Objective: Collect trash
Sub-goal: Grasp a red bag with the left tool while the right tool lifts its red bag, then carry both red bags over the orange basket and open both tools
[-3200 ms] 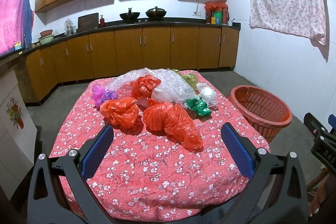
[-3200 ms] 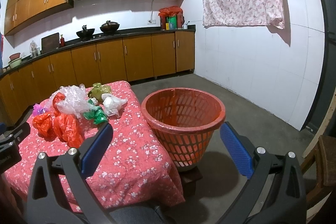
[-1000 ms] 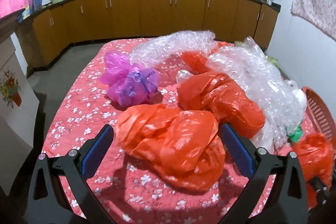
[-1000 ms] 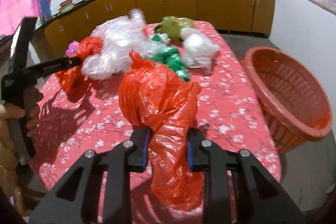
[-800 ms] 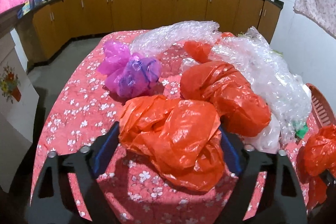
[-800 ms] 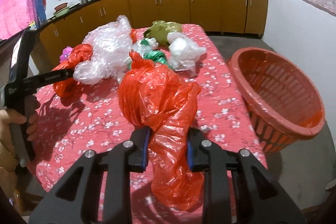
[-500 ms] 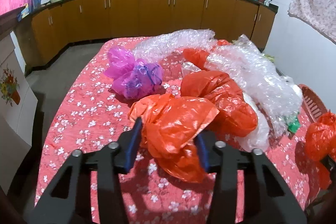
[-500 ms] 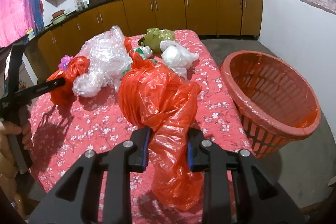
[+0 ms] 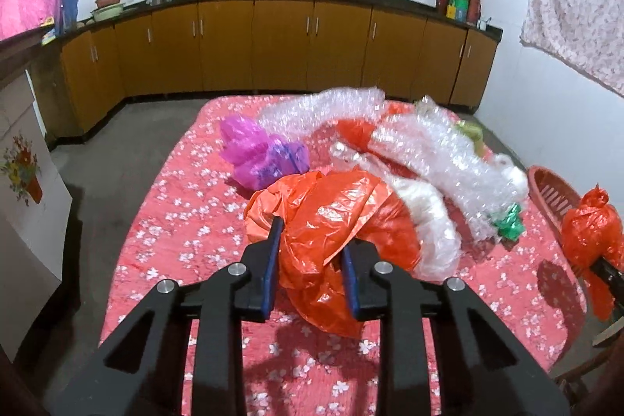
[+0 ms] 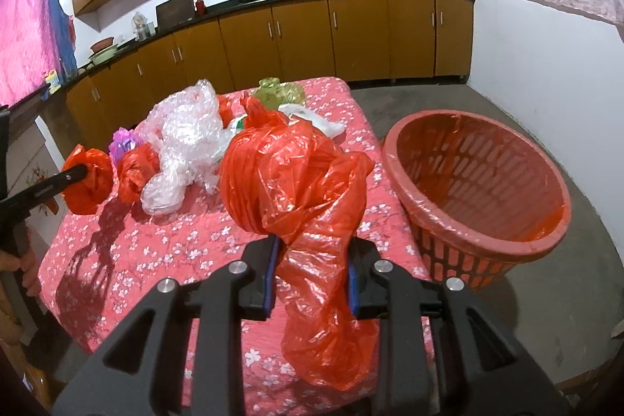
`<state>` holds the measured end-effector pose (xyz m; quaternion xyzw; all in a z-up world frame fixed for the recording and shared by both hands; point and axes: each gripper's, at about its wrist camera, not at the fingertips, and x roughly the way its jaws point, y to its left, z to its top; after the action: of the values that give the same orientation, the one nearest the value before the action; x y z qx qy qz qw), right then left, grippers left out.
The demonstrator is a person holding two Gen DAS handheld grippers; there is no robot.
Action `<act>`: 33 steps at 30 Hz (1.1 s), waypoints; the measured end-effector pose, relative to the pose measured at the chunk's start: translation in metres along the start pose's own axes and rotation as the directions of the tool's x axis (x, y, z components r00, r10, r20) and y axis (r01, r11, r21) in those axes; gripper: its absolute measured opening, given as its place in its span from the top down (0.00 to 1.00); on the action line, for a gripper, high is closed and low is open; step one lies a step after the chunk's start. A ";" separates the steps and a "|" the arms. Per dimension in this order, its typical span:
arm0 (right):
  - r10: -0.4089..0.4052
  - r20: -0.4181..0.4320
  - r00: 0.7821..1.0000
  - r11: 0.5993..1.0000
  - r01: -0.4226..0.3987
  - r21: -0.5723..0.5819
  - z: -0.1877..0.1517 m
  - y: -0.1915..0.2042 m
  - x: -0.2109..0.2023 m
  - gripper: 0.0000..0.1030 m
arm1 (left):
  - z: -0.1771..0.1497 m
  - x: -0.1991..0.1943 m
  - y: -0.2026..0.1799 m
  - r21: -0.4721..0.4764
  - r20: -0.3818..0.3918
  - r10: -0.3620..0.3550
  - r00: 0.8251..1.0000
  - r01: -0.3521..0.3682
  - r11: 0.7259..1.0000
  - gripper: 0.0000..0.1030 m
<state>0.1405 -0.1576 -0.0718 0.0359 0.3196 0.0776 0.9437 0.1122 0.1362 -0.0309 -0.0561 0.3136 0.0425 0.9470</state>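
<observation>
Left gripper (image 9: 308,262): jaws closing on a crumpled orange bag (image 9: 331,217), plastic pinched between them. Right gripper (image 10: 310,269): jaws clamped on a red bag (image 10: 296,174), held beside the basket (image 10: 507,248). Rest of the trash lies on the counter (image 10: 156,252) left of the basket. Risk: thin slippery plastic slides out, or the dangling tail snags the basket's rim.

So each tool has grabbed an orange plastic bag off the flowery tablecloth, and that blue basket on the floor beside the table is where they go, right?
Not quite: the basket is orange-red, not blue, as the right wrist view shows. The rest stands: the right tool pinches one orange bag, the left tool's jaws are closing on another orange bag over the flowery tablecloth.
</observation>
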 end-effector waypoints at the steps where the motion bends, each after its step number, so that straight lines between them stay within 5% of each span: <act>1: -0.002 0.004 1.000 1.000 0.002 0.002 0.001 -0.001 -0.002 0.73 | 0.002 -0.005 0.001 -0.006 0.011 -0.004 1.000 0.004 1.000 0.74; 14: -0.075 0.060 0.995 0.995 0.071 0.075 0.021 -0.035 -0.015 0.73 | 0.033 -0.044 -0.080 0.089 0.105 -0.216 0.971 0.207 0.974 0.74; 24: -0.245 0.080 0.966 0.953 0.225 0.202 0.044 -0.094 -0.022 0.74 | 0.043 -0.019 -0.191 0.190 0.039 -0.411 0.911 0.397 0.898 0.74; 33: -0.347 0.070 0.935 0.907 0.316 0.280 0.054 -0.147 -0.012 0.74 | 0.042 0.010 -0.280 0.251 -0.036 -0.512 0.858 0.504 0.827 0.74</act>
<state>0.1817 -0.3051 -0.0390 0.1111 0.2720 -0.1296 0.9470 0.1769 -0.1354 0.0189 -0.0160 0.2747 -0.2499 0.9284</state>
